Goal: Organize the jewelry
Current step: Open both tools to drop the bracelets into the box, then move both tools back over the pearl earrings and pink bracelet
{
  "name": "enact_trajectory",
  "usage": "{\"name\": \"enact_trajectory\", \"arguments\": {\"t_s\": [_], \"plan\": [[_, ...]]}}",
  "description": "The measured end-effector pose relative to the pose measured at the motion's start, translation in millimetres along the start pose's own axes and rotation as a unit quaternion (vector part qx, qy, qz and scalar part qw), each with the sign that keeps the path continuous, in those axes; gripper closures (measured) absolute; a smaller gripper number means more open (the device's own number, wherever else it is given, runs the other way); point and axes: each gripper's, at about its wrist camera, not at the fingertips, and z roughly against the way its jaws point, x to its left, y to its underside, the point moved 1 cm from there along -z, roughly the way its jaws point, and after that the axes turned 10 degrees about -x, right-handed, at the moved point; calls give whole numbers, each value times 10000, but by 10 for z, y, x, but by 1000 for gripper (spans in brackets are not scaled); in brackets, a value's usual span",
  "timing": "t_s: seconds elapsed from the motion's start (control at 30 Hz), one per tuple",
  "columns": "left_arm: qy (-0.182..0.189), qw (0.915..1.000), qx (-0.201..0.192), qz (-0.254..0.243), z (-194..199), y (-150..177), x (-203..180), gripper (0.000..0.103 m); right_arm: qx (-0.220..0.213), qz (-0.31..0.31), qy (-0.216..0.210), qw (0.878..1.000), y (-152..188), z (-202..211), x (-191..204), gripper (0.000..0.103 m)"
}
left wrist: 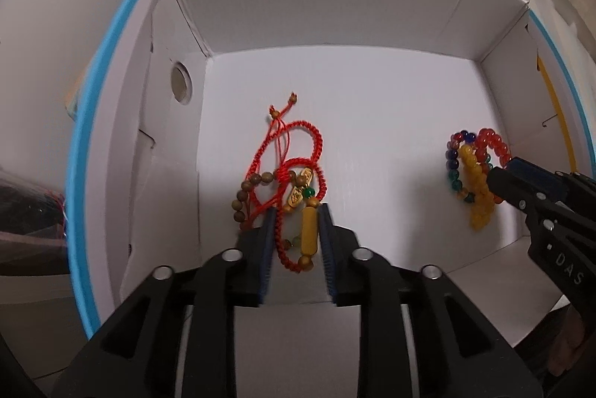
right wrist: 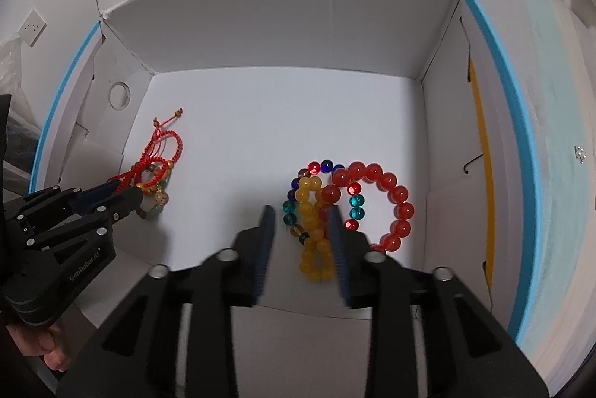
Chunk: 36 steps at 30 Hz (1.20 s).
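A tangle of red cord bracelets (left wrist: pixel 298 145) with a wooden bead string (left wrist: pixel 246 193) and a yellow barrel bead (left wrist: pixel 309 230) lies on the floor of a white cardboard box (left wrist: pixel 335 25). My left gripper (left wrist: pixel 298 208) points down over it. Its jaws stand apart, with the barrel bead and a red cord between them and not pinched. At the box's right lie a red bead bracelet (right wrist: pixel 391 189), a yellow one (right wrist: pixel 314 234) and a multi-coloured one (right wrist: pixel 288 206). My right gripper (right wrist: pixel 301 210) stands open, with the yellow bracelet loose between its fingers.
The box's walls (right wrist: pixel 279 25) rise on all sides, and its left flap has a round hole (left wrist: pixel 181 83). A blue-edged surface (right wrist: pixel 521 137) lies under the box. A wall socket (right wrist: pixel 32 25) is at the far left. A person's hand (right wrist: pixel 48 349) holds the left gripper (right wrist: pixel 123 193).
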Motion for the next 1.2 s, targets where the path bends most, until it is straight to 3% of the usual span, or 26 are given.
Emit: {"name": "enact_trajectory", "arguments": {"t_s": [0.13,0.2,0.37,0.73,1.2], "plan": [[-8,9998,-198,-29,118,-30,-46,58,-139,21,-53,9999,-17,114,6,56],[-36,9995,-323,-26,185,-41,-61,53,-239,9,-77,9997,-32,182,4,43],[-69,9988,-485,-8,310,-65,-73,42,-384,13,-132,9992,-48,308,5,34],[-114,9971,-753,-24,555,-95,-132,25,-708,-10,-135,9974,-68,604,-51,23],[-93,9941,-1065,-178,868,-149,-472,11,-1081,-156,-12,9940,-44,1046,-324,15]]}}
